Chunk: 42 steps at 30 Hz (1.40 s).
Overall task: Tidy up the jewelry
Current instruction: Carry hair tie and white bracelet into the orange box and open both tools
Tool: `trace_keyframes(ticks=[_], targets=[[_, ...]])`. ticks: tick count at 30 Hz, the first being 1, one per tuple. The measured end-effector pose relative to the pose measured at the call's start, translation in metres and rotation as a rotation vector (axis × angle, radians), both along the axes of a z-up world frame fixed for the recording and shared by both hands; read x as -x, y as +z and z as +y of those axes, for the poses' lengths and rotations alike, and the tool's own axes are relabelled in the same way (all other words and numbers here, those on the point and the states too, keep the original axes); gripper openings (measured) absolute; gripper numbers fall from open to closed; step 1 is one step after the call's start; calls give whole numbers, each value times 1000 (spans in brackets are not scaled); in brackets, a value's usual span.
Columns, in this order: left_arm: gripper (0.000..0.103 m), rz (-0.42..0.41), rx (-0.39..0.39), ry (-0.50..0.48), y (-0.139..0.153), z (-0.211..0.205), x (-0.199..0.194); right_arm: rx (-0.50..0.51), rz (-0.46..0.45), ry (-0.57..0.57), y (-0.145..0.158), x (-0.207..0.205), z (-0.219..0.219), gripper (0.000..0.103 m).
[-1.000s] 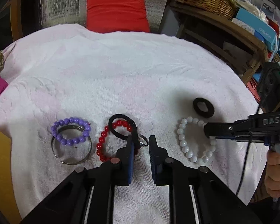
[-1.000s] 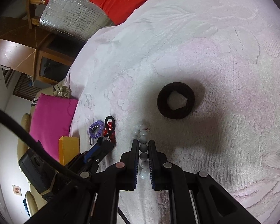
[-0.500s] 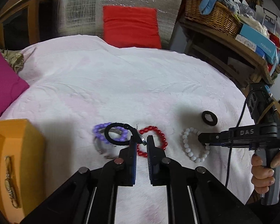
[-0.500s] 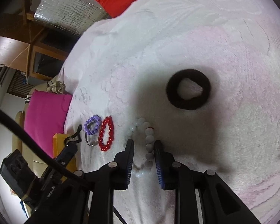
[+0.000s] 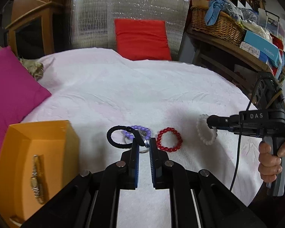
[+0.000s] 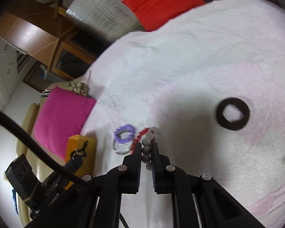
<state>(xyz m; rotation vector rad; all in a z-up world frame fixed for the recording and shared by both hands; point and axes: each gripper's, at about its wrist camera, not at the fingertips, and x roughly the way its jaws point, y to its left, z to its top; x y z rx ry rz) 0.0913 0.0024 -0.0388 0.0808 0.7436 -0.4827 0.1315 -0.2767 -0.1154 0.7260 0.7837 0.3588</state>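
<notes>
My left gripper [image 5: 144, 142] is shut on a thin black loop [image 5: 115, 136] with a small metal ring, held above the cloth near the orange box [image 5: 38, 152]. A purple bead bracelet [image 5: 140, 130] and a red bead bracelet [image 5: 169, 139] lie on the white cloth just beyond it. My right gripper [image 6: 146, 146] has its jaws closing on the white bead bracelet [image 6: 146, 149]. Beads are pinched between the pads. In the left wrist view the white bead bracelet [image 5: 207, 134] hangs from the right gripper [image 5: 209, 122], lifted off the cloth.
The orange box holds a gold watch [image 5: 36, 178]. A thick black ring [image 6: 232, 113] lies alone on the cloth at the right. A metal bangle [image 6: 120, 151] sits under the purple bracelet. A magenta cushion [image 5: 9, 95] borders the left, and a shelf with a wicker basket [image 5: 216, 26] stands at the right.
My left gripper has lifted the black loop off the red bracelet and drawn back left, bringing the orange box into view. My right gripper opened briefly, closed again on the white bracelet and raised it.
</notes>
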Motion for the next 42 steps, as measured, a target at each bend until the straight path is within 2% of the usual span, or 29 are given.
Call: trace_keyframes(ticks=[6, 11, 14, 19, 26, 32, 36, 41, 42], targets=[[11, -64, -10, 32, 17, 27, 22, -54, -75, 49, 18, 6, 24, 11], [11, -93, -38, 97, 23, 60, 36, -94, -126, 125, 33, 11, 66, 11], [11, -103, -53, 187, 23, 95, 40, -121, -153, 172, 41, 13, 95, 11], [11, -83, -27, 328, 21, 148, 33, -179, -183, 267, 53, 15, 153, 11], [11, 46, -11, 429, -7, 203, 10, -232, -178, 392, 52, 13, 226, 11], [11, 133, -15, 449, -29, 210, 3, -234, -148, 429, 40, 3, 269, 11], [11, 196, -43, 460, -43, 208, -8, -203, -113, 431, 28, -8, 286, 11], [11, 232, -67, 491, -52, 214, -12, -116, -85, 426, 17, -14, 295, 11], [11, 233, -71, 493, -53, 214, -12, -106, -77, 425, 16, -15, 297, 14]])
